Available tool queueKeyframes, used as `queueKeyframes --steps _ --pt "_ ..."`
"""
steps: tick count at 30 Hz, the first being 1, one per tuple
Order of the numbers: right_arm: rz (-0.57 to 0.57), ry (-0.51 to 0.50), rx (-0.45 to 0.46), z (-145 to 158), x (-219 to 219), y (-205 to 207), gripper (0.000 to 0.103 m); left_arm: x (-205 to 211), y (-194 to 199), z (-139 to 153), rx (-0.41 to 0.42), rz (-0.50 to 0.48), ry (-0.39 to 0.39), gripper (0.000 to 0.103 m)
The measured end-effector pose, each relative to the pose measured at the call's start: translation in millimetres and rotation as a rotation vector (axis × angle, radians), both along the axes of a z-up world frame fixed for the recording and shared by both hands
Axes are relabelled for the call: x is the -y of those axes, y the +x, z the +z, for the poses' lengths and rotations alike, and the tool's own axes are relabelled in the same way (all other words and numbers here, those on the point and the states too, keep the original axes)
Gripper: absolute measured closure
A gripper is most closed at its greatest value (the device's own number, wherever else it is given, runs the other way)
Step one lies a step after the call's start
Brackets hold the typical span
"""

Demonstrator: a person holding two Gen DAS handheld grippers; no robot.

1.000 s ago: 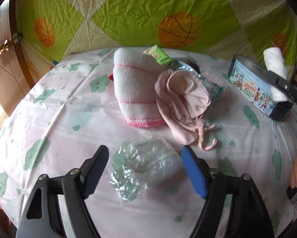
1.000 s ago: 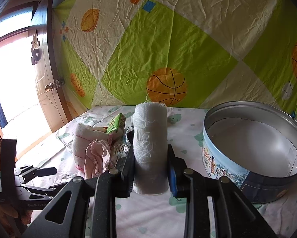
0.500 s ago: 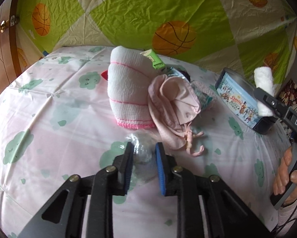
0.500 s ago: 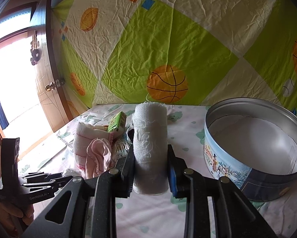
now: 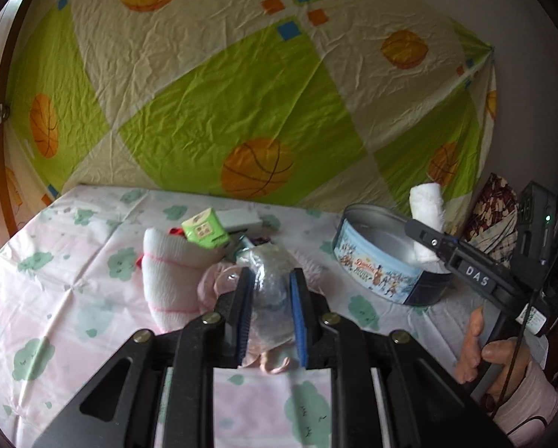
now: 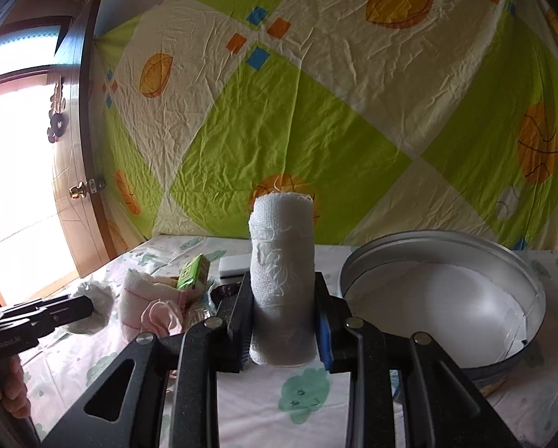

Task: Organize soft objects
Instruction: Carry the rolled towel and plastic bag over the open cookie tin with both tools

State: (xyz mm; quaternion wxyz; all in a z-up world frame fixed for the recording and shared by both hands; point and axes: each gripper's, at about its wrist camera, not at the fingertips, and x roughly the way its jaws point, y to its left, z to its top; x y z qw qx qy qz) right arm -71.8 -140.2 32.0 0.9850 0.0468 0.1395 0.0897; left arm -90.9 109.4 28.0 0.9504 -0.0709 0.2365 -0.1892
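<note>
My left gripper (image 5: 269,287) is shut on a clear plastic-wrapped bundle (image 5: 269,280), lifted off the bed. Behind it lie a white cloth with pink stripes (image 5: 167,276), a pink baby hat (image 5: 213,287) and a green tissue pack (image 5: 204,229). My right gripper (image 6: 282,298) is shut on an upright white rolled towel (image 6: 282,261), held just left of the round cookie tin (image 6: 443,298), which is open and empty inside. In the left wrist view the right gripper (image 5: 428,240) holds the rolled towel (image 5: 426,209) over the cookie tin (image 5: 376,265) at its far rim.
A pink sheet with green clouds (image 5: 55,298) covers the bed. A green and cream basketball-print cloth (image 5: 241,93) hangs behind. A white flat box (image 6: 234,265) lies past the pile. A wooden door (image 6: 81,186) stands at left, a patterned cushion (image 5: 495,216) at right.
My left gripper closed on the plastic-wrapped bundle and lifted it off the sheet, tilting up. The right gripper with the towel rose slightly beside the tin.
</note>
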Motion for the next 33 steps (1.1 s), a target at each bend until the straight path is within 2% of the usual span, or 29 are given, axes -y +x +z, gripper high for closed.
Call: queueKeyframes --steps 3,6,10,14,21,26,30,33 --pt "-0.069 -0.041 0.046 4 20 -3 0.073 17 3 19 0.063 -0.047 0.0 0.086" --pt "-0.138 -0.058 0.047 2 46 -1 0.073 40 11 34 0.1 -0.095 0.001 0.086" --pt "-0.221 -0.039 0.045 4 84 2 0.073 79 22 45 0.148 -0.168 0.018 0.086" --pt "-0.314 -0.07 0.064 6 116 2 0.073 120 31 51 0.17 -0.246 0.011 0.086" --pt "-0.408 -0.079 -0.018 -9 164 18 0.073 186 58 44 0.148 -0.334 0.006 0.086" --pt "-0.45 -0.092 -0.068 -18 183 29 0.073 231 76 30 0.104 -0.382 0.005 0.086" --pt "-0.463 -0.044 -0.145 -29 198 40 0.073 265 92 13 0.054 -0.398 0.034 0.086" --pt "-0.462 -0.017 -0.187 -35 205 46 0.073 280 103 -1 0.004 -0.404 0.025 0.086"
